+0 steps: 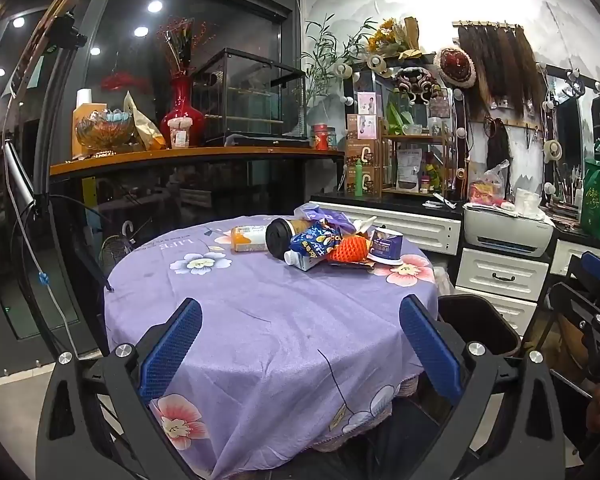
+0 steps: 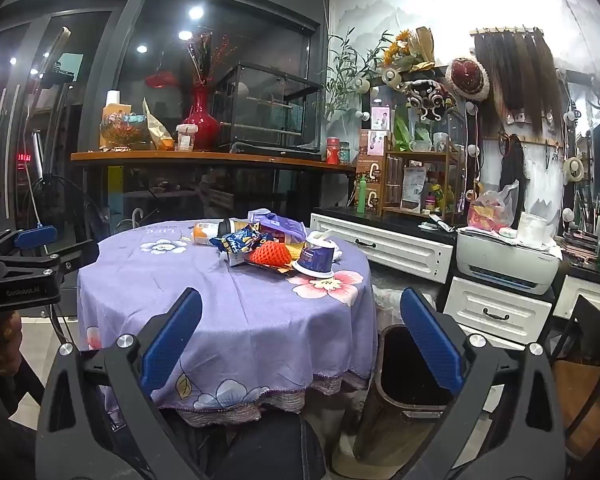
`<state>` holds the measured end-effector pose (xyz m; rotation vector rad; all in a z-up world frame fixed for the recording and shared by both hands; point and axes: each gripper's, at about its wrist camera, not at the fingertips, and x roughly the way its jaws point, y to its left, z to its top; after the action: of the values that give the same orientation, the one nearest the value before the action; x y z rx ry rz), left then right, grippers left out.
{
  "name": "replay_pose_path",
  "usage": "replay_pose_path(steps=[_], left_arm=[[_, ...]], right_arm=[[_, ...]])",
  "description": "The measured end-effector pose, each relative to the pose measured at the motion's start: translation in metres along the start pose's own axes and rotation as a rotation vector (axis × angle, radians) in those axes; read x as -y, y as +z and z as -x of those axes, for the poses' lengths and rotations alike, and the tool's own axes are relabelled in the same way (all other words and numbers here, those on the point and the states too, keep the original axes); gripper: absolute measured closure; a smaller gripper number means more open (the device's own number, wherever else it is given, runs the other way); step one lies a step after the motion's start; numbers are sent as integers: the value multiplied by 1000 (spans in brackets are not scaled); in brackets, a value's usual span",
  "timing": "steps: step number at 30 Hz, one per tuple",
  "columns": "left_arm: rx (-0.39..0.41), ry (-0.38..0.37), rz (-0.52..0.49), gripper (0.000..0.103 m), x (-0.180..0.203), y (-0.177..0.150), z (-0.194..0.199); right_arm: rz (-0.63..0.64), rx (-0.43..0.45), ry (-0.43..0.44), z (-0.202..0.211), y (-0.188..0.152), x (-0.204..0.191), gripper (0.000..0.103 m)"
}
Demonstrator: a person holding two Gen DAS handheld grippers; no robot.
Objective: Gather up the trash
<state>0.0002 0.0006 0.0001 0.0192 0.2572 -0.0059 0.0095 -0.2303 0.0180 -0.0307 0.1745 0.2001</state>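
Observation:
A pile of trash lies at the far side of the round table with the purple flowered cloth point(image 1: 260, 320): an orange bottle point(image 1: 249, 239) on its side, a black-lidded cup point(image 1: 281, 238), a blue snack bag point(image 1: 316, 240), an orange foam net point(image 1: 349, 249), a dark blue paper cup point(image 1: 386, 246) upside down. The same pile shows in the right wrist view point(image 2: 268, 252). My left gripper point(image 1: 300, 344) is open and empty over the near table edge. My right gripper point(image 2: 300, 336) is open and empty, near the table's right edge and above a dark bin point(image 2: 404, 384).
The bin also shows at the table's right in the left wrist view point(image 1: 480, 328). White drawers point(image 2: 496, 312) and a printer point(image 2: 508, 260) stand to the right. A shelf point(image 1: 196, 156) with a red vase point(image 1: 182, 112) runs behind. A chair point(image 2: 592, 344) is far right.

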Motion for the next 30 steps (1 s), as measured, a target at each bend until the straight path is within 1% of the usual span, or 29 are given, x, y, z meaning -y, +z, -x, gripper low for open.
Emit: replay_pose_path(steps=[16, 30], left_arm=[[0, -4, -7, 5, 6, -2, -1], [-2, -5, -10, 5, 8, -2, -2]], right_arm=[[-2, -8, -3, 0, 4, -4, 5], [-6, -8, 0, 0, 4, 1, 5]])
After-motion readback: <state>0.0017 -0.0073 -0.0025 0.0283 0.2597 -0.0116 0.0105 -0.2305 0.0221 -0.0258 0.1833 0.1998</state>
